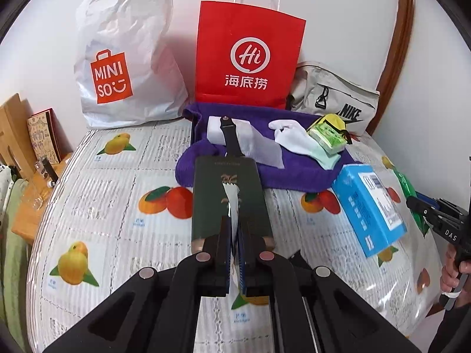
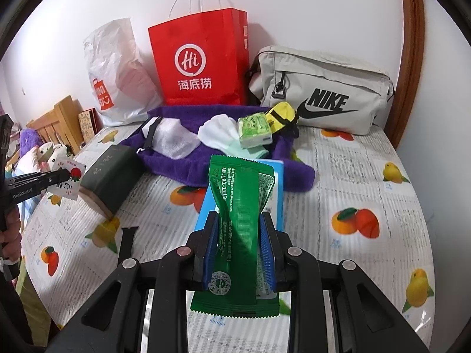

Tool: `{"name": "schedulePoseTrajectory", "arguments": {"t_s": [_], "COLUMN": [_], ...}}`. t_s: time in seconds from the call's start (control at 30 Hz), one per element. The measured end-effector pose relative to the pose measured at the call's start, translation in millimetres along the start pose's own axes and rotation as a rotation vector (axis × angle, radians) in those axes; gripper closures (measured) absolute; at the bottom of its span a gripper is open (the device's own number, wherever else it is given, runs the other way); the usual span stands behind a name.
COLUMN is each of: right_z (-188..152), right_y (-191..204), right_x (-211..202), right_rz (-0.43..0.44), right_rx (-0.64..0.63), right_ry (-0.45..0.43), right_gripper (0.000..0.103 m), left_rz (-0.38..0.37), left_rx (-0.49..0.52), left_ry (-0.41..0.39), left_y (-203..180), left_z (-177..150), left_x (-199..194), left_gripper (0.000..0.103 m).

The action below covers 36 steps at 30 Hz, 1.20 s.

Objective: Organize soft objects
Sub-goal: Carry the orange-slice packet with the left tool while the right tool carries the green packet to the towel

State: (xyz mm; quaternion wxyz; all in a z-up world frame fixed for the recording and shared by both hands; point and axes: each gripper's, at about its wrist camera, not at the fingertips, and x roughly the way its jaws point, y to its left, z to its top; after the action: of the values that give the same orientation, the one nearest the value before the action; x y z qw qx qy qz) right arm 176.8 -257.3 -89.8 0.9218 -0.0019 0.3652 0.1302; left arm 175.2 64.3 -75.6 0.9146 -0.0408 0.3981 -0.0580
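Green, crinkled snack packet pinched upright between the blue pads of the right tongs, closed hard on its middle, above the fruit-print desk. Just beyond, a blue box lying flat. In the left tongs, closed tight, a thin white sachet with a saw-tooth edge, held edge-on over a dark green box. Farther back, a purple towel heaped with a white sock, a white cloth, a green tissue pack and a yellow pouch. Against the wall: white Miniso bag, red paper bag, grey Nike bag.
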Motion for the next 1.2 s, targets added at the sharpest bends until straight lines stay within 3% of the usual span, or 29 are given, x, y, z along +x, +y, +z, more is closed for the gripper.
{"name": "schedulePoseTrajectory", "arguments": {"t_s": [0.97, 1.2], "right_z": [71.1, 90.7], "right_y": [-9.1, -6.7], "right_x": [59.3, 86.0], "right_rz": [0.044, 0.062], "right_rx": [-0.004, -0.017], "right_ry": [0.002, 0.017], "right_gripper": [0.075, 0.075], "left_rz": [-0.009, -0.037], "left_rx": [-0.05, -0.101], "left_ry": [0.02, 0.023], "left_y": [3.6, 7.3], "left_z": [62.1, 80.4], "left_x": [53.3, 73.8], "left_gripper": [0.098, 0.098]}}
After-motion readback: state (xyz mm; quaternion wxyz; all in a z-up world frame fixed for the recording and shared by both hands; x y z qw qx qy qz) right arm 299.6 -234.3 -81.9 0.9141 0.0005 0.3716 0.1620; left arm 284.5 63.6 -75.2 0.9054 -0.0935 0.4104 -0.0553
